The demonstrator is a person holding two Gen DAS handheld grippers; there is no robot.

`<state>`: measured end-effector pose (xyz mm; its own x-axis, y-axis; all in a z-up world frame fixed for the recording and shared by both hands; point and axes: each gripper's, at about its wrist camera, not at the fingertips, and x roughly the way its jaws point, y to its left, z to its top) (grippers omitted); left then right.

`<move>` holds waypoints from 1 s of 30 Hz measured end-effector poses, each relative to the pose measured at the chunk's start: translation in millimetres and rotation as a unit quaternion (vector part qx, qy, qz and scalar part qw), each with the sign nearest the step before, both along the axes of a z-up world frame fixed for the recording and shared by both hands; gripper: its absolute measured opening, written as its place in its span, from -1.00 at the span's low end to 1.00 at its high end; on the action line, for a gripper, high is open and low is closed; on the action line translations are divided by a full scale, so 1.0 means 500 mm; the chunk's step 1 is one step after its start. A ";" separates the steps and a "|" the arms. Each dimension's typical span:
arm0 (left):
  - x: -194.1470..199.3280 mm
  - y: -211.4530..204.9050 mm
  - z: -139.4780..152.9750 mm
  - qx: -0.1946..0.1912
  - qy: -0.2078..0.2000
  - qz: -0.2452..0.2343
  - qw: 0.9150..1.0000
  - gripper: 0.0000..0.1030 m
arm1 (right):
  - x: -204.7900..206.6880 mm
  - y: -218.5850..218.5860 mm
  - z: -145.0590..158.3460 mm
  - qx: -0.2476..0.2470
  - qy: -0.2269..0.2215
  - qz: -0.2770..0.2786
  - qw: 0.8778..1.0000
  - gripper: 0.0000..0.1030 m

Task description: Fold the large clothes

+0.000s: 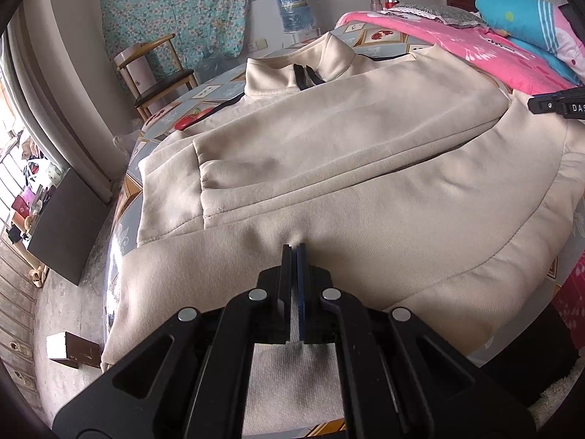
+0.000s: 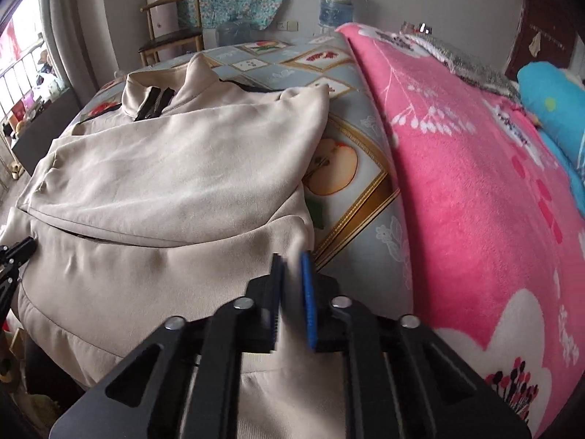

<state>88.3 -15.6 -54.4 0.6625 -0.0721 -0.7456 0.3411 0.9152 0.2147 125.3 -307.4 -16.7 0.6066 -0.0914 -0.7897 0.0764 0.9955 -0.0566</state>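
A cream zip-up jacket (image 1: 329,153) lies spread on the bed, collar and black zipper at the far end, with one sleeve folded across its body. My left gripper (image 1: 293,248) is shut on the near hem, and the cloth puckers at its tips. From the right wrist view the same jacket (image 2: 164,168) fills the left half. There my right gripper (image 2: 292,256) is shut on the jacket's near right edge, a strip of fabric showing between the blue pads. The left gripper's tip (image 2: 14,252) shows at the far left edge, and the right gripper's tip (image 1: 559,106) at the far right edge.
The bed has a fruit-patterned sheet (image 2: 347,183). A pink fleece blanket (image 2: 475,183) lies along the jacket's right side, with a blue pillow (image 1: 526,18) beyond it. A wooden chair (image 1: 153,69), a water bottle (image 1: 294,9) and a dark cabinet (image 1: 65,226) stand off the bed.
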 end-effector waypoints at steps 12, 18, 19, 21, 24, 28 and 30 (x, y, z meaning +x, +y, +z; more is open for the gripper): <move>0.000 -0.004 0.001 0.006 0.001 0.000 1.000 -0.95 | 0.037 -0.034 -0.058 -0.048 -0.006 -0.037 0.998 -0.64; -0.001 0.001 0.001 0.000 0.000 -0.003 1.000 -0.95 | -0.038 -0.078 0.066 0.048 -0.070 -0.069 0.994 -0.39; -0.001 0.002 0.001 -0.002 0.000 -0.003 1.000 -0.95 | -0.051 -0.074 0.080 0.077 -0.081 -0.059 0.992 -0.39; -0.001 0.006 0.001 -0.009 0.002 -0.004 1.000 -0.95 | -0.066 -0.025 0.095 0.124 -0.087 -0.009 0.988 -0.39; 0.002 0.013 0.003 -0.022 0.007 -0.004 1.000 -0.95 | -0.064 0.118 0.077 0.138 -0.059 0.102 0.984 -0.39; 0.008 0.032 0.004 -0.058 0.017 -0.004 0.998 -0.94 | -0.035 0.272 0.010 0.140 -0.010 0.194 0.971 -0.39; 0.012 0.049 0.004 -0.086 0.025 -0.009 0.996 -0.89 | -0.008 0.319 -0.036 0.119 0.023 0.207 0.971 -0.40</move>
<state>94.3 8.8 -52.4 0.6221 -0.2139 -0.7531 0.3646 0.9304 0.0369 121.1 -147.8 -34.7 0.5168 0.3403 -0.7856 -0.3295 0.9260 0.1843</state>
